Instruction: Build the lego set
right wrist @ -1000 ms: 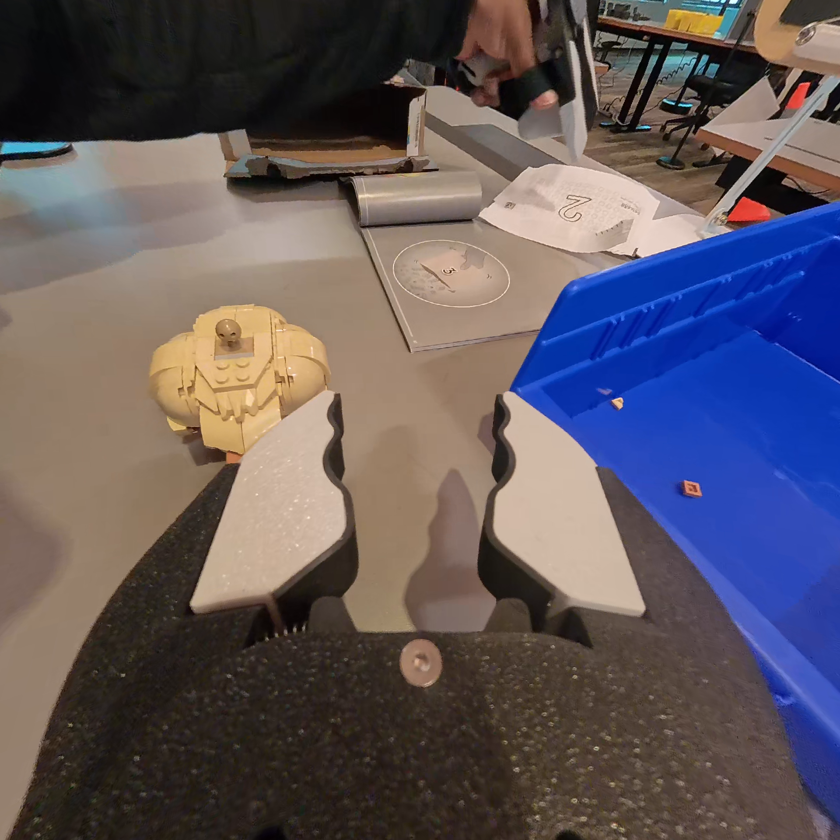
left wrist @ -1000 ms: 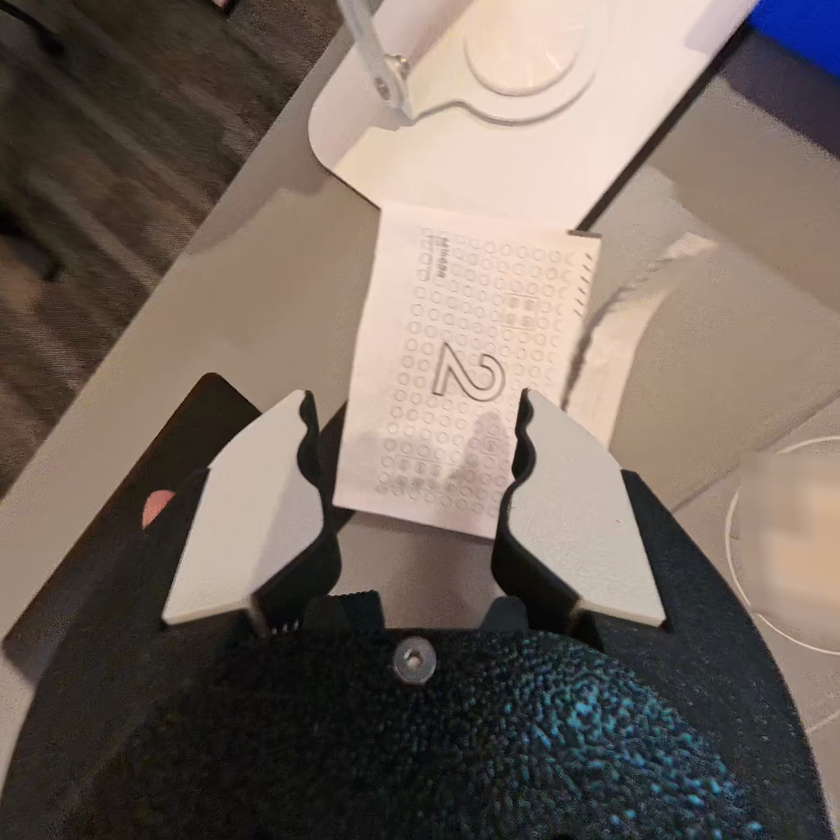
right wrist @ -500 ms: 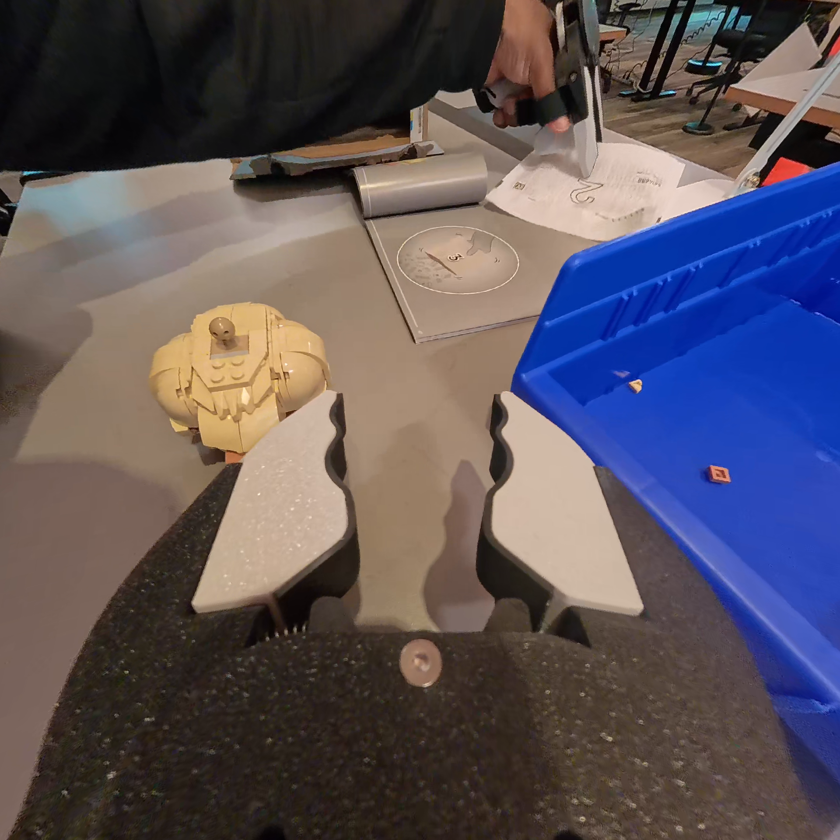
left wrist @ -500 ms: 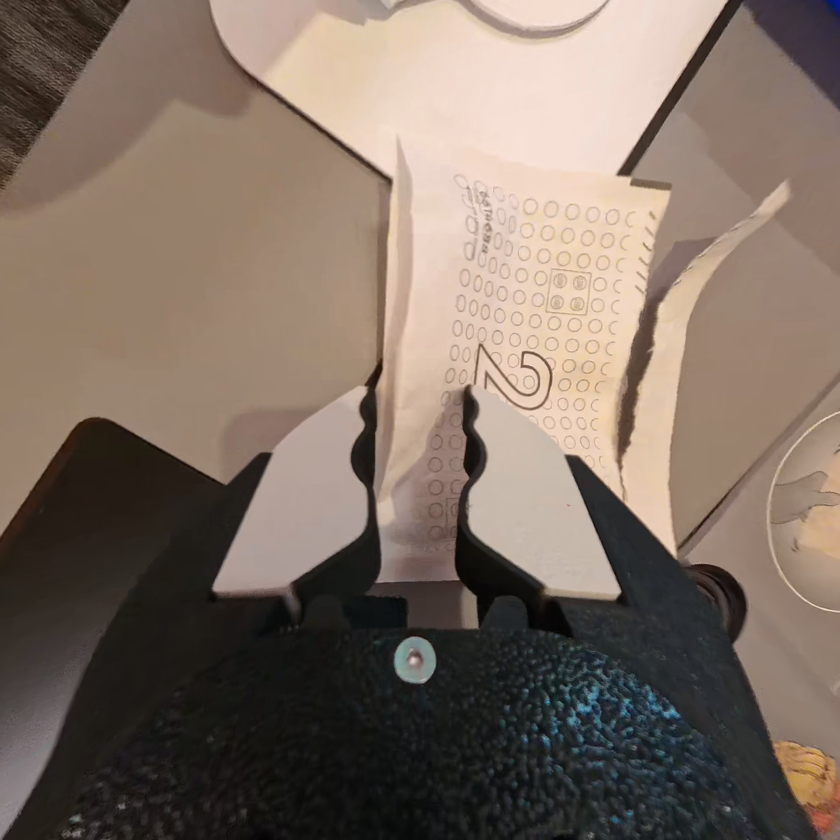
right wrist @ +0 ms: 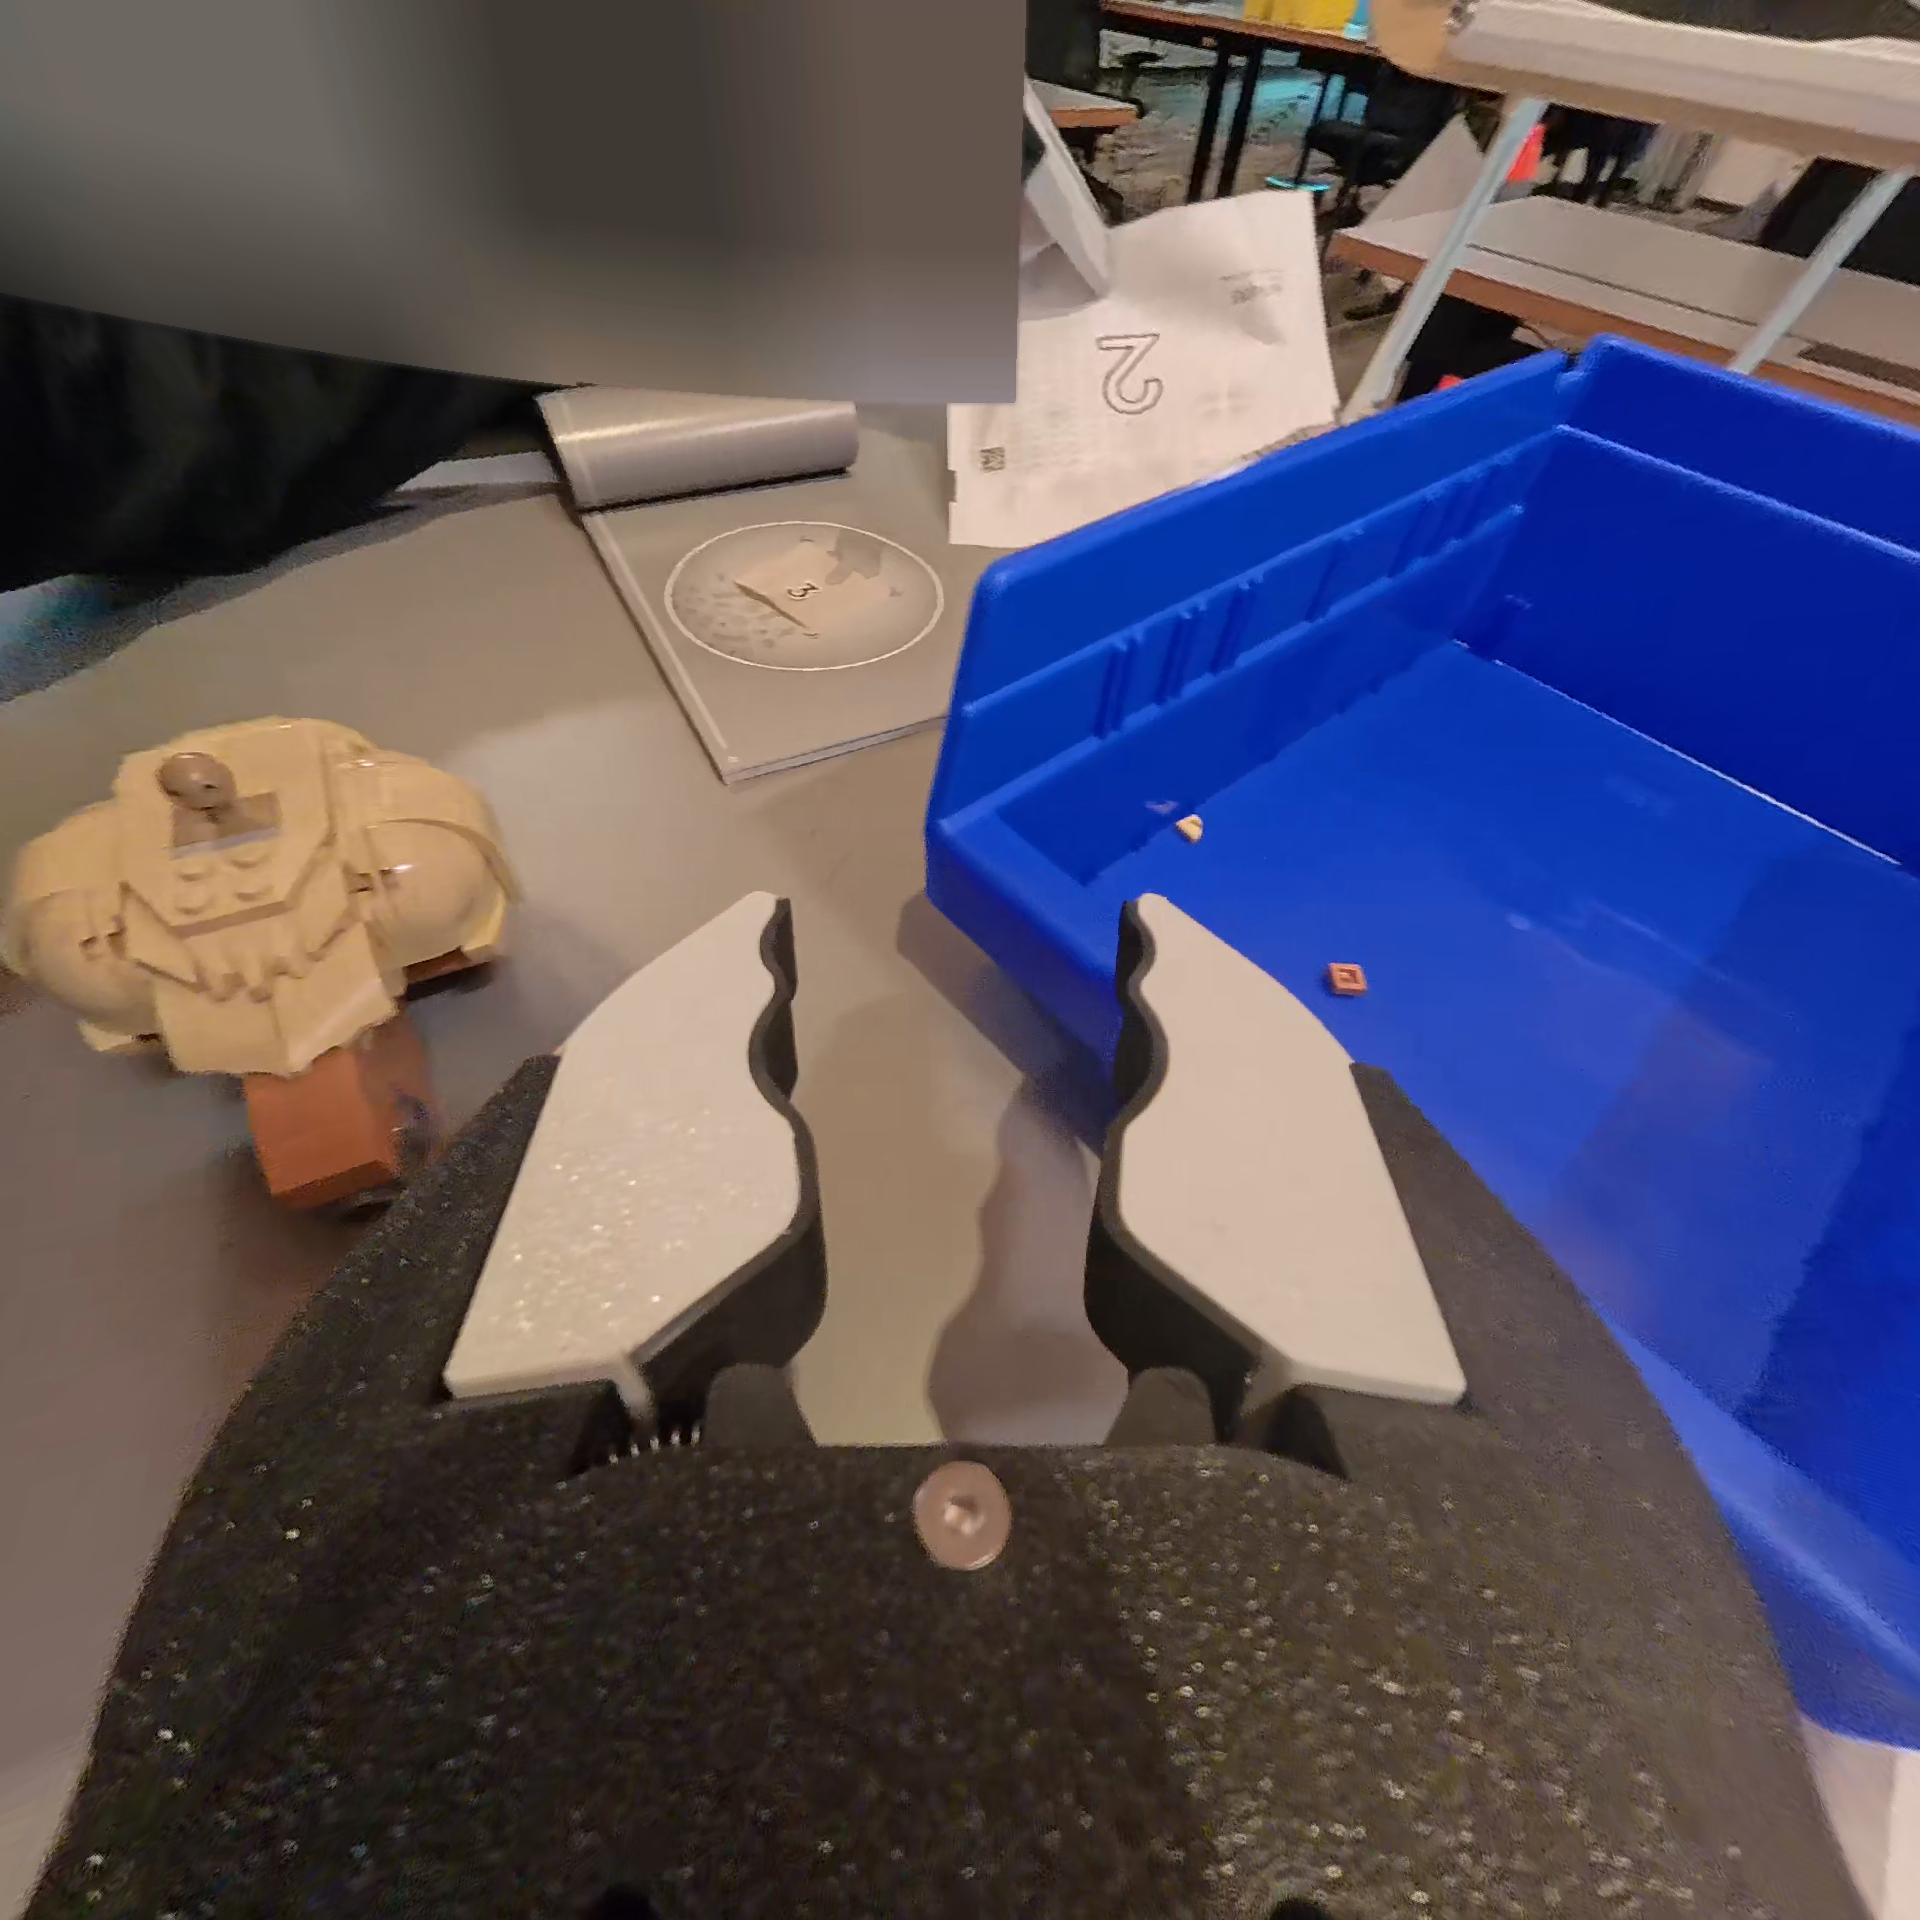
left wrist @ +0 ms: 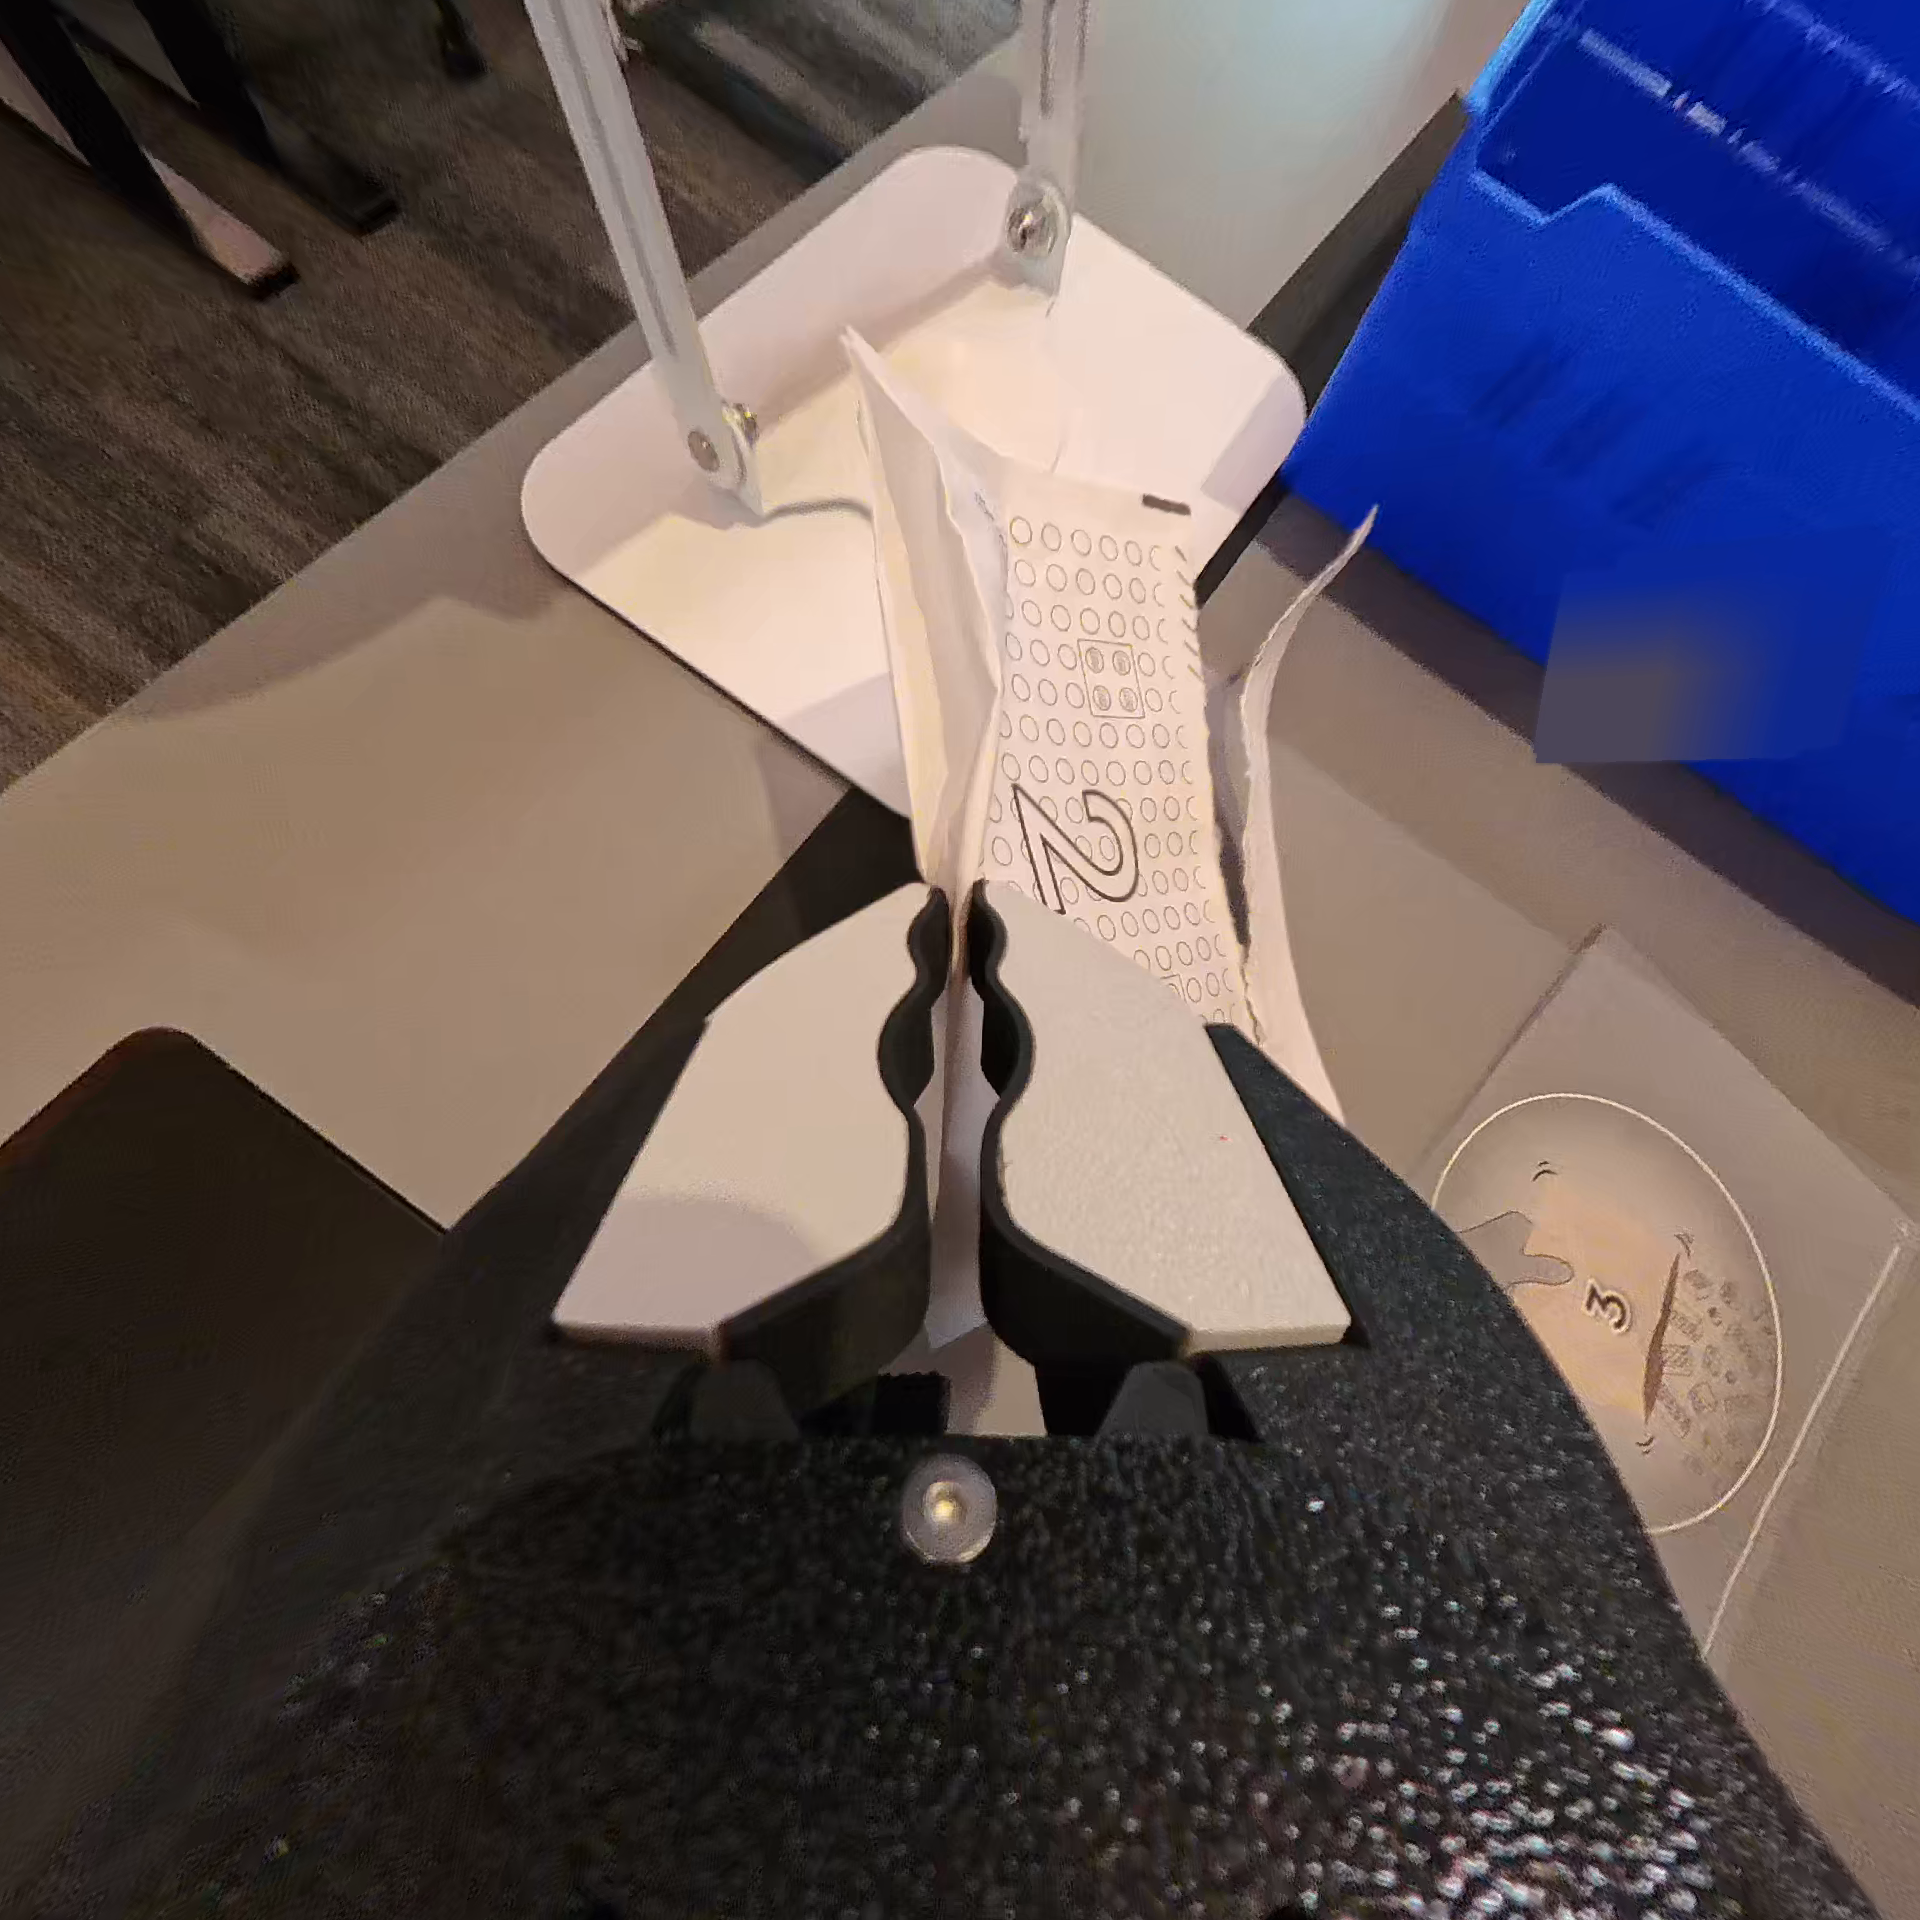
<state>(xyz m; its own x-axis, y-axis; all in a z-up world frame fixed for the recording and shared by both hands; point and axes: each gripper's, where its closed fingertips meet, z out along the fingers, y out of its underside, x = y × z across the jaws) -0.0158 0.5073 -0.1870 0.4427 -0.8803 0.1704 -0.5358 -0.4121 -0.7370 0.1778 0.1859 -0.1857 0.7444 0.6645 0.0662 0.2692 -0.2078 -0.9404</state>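
White paper, thin and already ripped along one edge, is what the left tool (left wrist: 961,920) has pinched: its fingers (left wrist: 774,1132) press together on a fold of the bag (left wrist: 1101,727), which rises from the grip toward 12 o'clock over the lamp base (left wrist: 727,582) on the worktop (left wrist: 312,810). A loose torn strip (left wrist: 1273,665) hangs at 1 o'clock, and the blue bin (left wrist: 1621,416) stands at 2 o'clock with a booklet (left wrist: 1662,1299) lying at 4 o'clock. The right tool (right wrist: 956,935) is spread and holds nothing, hovering over bare worktop between the tan brick model (right wrist: 249,894) at 10 o'clock and the bin's near corner (two small bricks (right wrist: 1345,979) lie inside). The likely trouble is the paper: held by one crease, it could tear further or slide free if pulled sharply, and the bag could snag on the lamp arm (left wrist: 644,249).
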